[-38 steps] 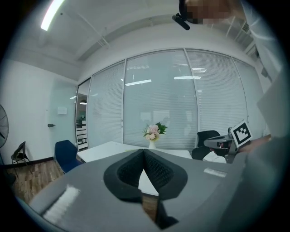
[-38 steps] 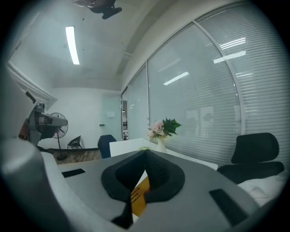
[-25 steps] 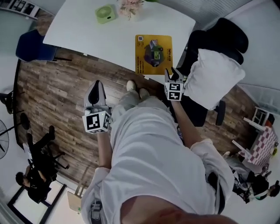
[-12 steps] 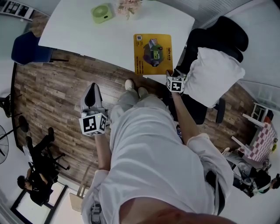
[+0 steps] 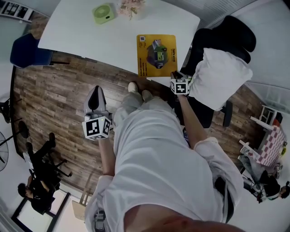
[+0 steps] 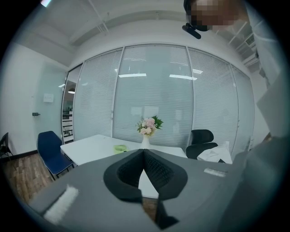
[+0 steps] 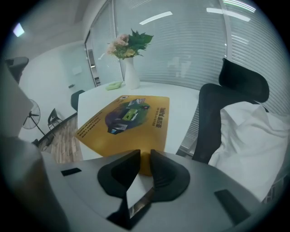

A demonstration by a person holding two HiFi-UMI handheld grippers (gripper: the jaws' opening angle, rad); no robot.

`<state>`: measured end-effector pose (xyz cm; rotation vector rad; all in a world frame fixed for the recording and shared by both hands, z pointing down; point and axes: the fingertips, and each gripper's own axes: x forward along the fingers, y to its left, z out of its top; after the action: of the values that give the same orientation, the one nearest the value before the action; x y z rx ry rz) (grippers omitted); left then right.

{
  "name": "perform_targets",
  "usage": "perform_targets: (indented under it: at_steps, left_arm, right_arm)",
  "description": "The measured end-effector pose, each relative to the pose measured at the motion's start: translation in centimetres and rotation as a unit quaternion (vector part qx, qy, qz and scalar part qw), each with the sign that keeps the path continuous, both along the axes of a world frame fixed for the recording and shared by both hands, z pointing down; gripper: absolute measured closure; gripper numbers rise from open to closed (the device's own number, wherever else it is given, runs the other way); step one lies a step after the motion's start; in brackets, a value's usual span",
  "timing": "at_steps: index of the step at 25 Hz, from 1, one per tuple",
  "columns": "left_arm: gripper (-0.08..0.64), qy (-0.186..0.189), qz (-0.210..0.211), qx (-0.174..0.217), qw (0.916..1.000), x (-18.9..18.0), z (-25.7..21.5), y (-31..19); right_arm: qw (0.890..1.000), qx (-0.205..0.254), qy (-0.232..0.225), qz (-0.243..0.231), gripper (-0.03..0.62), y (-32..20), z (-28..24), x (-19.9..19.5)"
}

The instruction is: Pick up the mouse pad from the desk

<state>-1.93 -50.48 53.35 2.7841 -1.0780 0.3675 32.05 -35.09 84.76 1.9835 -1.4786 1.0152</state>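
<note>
The yellow mouse pad (image 5: 157, 54) with a printed picture lies flat near the front edge of the white desk (image 5: 90, 36); the right gripper view shows the pad (image 7: 127, 118) close ahead. My right gripper (image 5: 176, 75) points steeply down at the pad's near right corner. Its jaws (image 7: 144, 156) are closing, with a narrow gap still between them and the pad's yellow corner showing in that gap. My left gripper (image 5: 95, 90) hangs over the wooden floor, well left of the pad. Its fingertips (image 6: 143, 152) meet, shut on nothing.
A green gadget (image 5: 103, 13) and a vase of flowers (image 5: 131, 8) stand at the desk's far side. A black office chair with a white cloth (image 5: 222, 77) is right beside my right gripper. A blue chair (image 5: 25, 50) stands left of the desk.
My right gripper has dropped and tipped downward onto the pad's near right corner. The left gripper has hardly moved.
</note>
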Motion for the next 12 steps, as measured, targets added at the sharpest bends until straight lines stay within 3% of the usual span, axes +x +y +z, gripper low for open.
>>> perform_targets:
  at_steps: [2, 7, 12]
  left_arm:
    - [0.573, 0.002, 0.005, -0.001, 1.0, 0.5, 0.2, 0.3]
    - [0.572, 0.003, 0.006, 0.003, 1.0, 0.8, -0.2, 0.5]
    - [0.572, 0.0, -0.004, 0.012, 0.9999, 0.3, -0.7, 0.3]
  right_arm:
    - [1.0, -0.003, -0.002, -0.004, 0.545, -0.1, 0.1, -0.3]
    - [1.0, -0.004, -0.026, -0.015, 0.557, -0.2, -0.1, -0.4]
    - [0.998, 0.034, -0.051, -0.009, 0.566, -0.1, -1.5, -0.5]
